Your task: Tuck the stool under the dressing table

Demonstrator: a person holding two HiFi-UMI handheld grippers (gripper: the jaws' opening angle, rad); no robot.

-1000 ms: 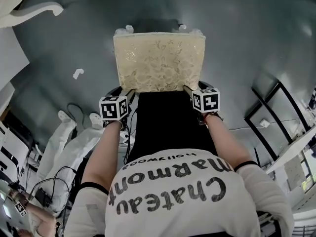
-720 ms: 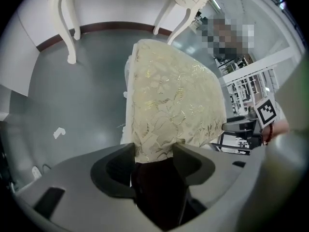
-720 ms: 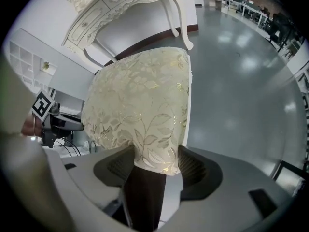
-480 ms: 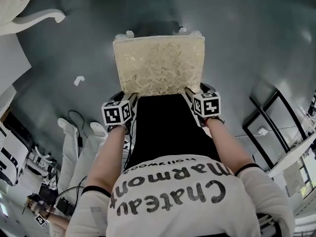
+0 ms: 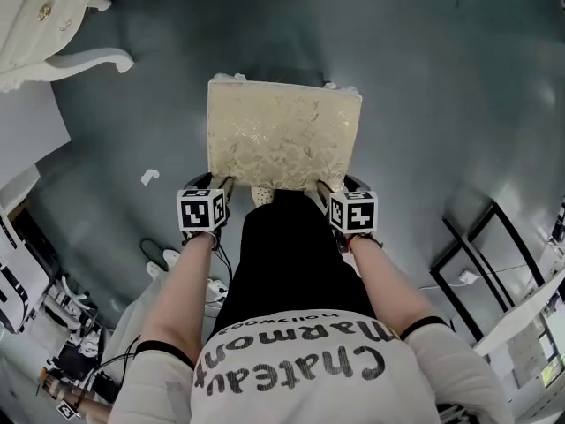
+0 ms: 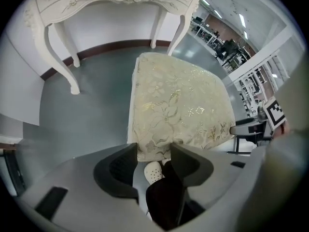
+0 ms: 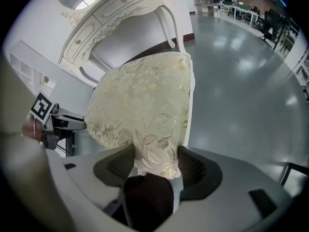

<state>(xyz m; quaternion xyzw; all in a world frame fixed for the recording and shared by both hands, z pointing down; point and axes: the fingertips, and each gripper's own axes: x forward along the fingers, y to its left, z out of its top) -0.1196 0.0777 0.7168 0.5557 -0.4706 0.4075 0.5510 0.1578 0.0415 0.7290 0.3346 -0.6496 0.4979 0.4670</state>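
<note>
While the stool stands on the grey floor, apart from the dressing table and not under it, the left gripper is closing its 2 jaws on 1 near seat corner; the right gripper clamps the other

Stool: moved nearer the dressing table, which now fills more of the upper left; left gripper jaws closing on its cushion corner. White shoe: newly in view below the near edge.
</note>
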